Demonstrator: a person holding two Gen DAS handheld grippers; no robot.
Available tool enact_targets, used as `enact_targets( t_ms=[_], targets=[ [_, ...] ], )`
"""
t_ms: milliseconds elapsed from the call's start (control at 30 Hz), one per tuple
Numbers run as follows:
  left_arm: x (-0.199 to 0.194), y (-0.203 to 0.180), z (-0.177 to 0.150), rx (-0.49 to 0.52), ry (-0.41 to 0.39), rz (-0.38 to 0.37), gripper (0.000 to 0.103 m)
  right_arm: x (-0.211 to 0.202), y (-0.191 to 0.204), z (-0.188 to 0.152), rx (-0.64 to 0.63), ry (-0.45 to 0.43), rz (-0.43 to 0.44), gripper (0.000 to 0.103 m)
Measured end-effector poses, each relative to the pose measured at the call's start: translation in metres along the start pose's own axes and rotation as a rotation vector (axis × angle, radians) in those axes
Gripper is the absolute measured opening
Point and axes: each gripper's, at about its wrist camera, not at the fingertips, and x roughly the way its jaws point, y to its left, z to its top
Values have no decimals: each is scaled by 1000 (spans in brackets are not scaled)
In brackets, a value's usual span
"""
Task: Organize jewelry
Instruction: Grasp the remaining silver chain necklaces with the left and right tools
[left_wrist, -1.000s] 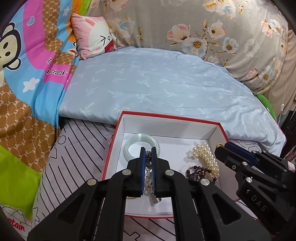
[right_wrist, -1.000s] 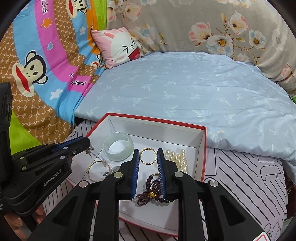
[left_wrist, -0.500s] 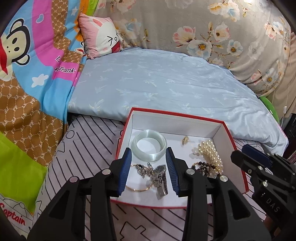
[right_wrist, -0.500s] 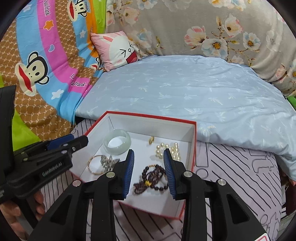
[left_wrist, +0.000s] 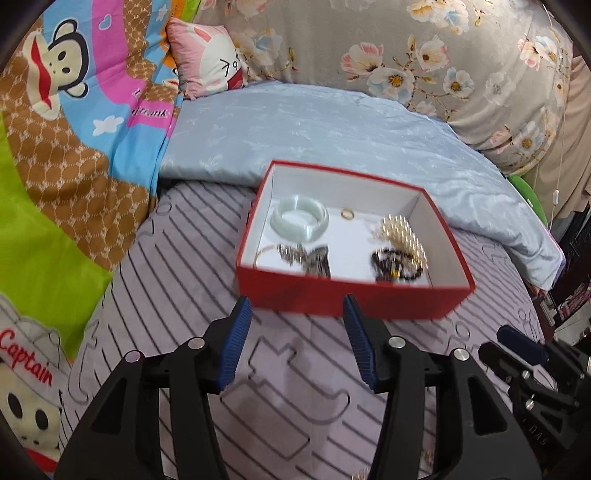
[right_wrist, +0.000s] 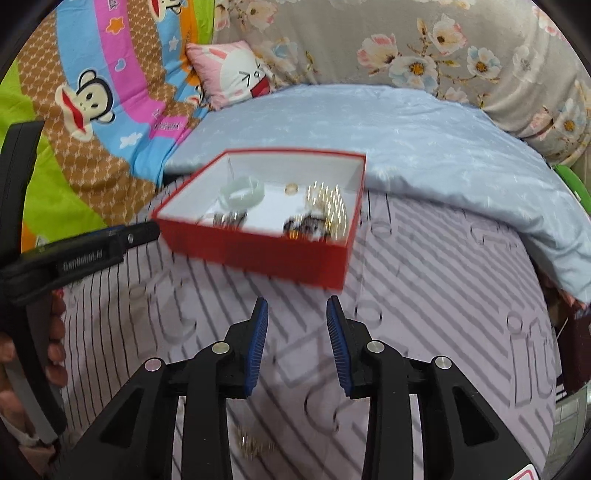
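**A:** What's in front of you, big to small?

**B:** I see a bed (left_wrist: 229, 266) with a striped lilac sheet, and a pale blue quilt (left_wrist: 332, 129) behind it. On the sheet sits the red box (left_wrist: 351, 295), lid off and white inside. In the left wrist view its long axis runs left-right, tilted a little down to the right, with a long red wall facing me. In the right wrist view a corner points toward me.

**A:** Contents?

**B:** The jade bangle (left_wrist: 300, 218) lies flat at back left. The pearl strand (left_wrist: 404, 238) is on the right, running front to back. The dark bead bracelet (left_wrist: 395, 266) is in front of the pearls, touching them. The gold hoop with a dark cluster (left_wrist: 303, 256) is at front left. A small gold ring (left_wrist: 347, 213) sits at the back, between bangle and pearls. The pieces at the front are blurred.

**A:** Jaws?

**B:** Left gripper (left_wrist: 297, 339): jaws released, spread wide, nothing between them, just short of the box's near wall and not touching it. Right gripper (right_wrist: 297, 338): jaws released too, a narrower gap, also empty, over bare sheet in front of the box.

**A:** Anything outside the box?

**B:** There's a small gold piece (right_wrist: 255, 446) on the sheet under the right gripper. It's too blurred to identify.
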Motion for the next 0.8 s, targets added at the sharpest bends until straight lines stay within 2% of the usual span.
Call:
enact_targets(
  t_ms=[133, 300, 533, 667, 800],
  targets=[
    [-6, -2, -27, 13, 38, 0, 50, -5, 8, -35, 0, 58, 26, 33],
    [-10, 0, -57, 3, 92, -3, 50, -2, 26, -60, -21, 98, 51, 33],
    [-17, -1, -81, 6, 129, 2, 50, 10, 30, -72, -36, 124, 27, 33],
    [-20, -2, -91, 13, 150, -1, 50, 11, 30, -72, -57, 117, -2, 26],
    [-21, -7, -98, 21, 165, -14, 50, 11, 26, -73, -41, 116, 0, 25]
  ],
)
